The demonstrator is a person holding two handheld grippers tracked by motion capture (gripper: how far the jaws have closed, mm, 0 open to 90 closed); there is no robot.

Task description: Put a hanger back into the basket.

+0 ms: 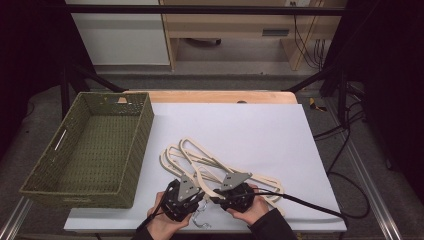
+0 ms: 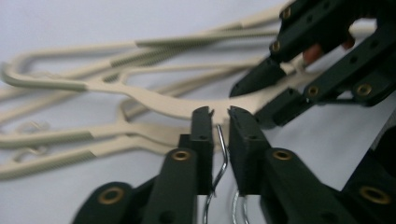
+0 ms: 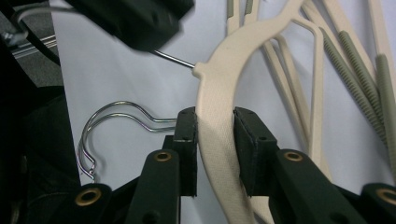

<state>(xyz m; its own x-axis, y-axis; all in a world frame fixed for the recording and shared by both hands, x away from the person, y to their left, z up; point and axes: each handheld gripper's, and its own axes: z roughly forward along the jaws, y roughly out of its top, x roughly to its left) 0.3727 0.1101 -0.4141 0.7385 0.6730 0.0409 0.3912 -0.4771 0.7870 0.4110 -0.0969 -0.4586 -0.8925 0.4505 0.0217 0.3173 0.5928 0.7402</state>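
Right gripper clamped on the arm of the top hanger, lying in the pile on the white surface beside the basket. Left gripper loosely straddling its wire hook, not pinching. Pickup step, seemingly. Next: lift clear of the tangle, swing toward the basket.

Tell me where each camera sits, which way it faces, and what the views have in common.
High view: above the near table edge, looking forward and down on the basket, hangers, both hands and grippers.
Left gripper view: rides the left gripper, jaws around a hanger's wire hook; right gripper beyond.
Right gripper view: rides the right gripper, jaws clamped on a hanger's arm.
Shared: the beige hangers on the white table.
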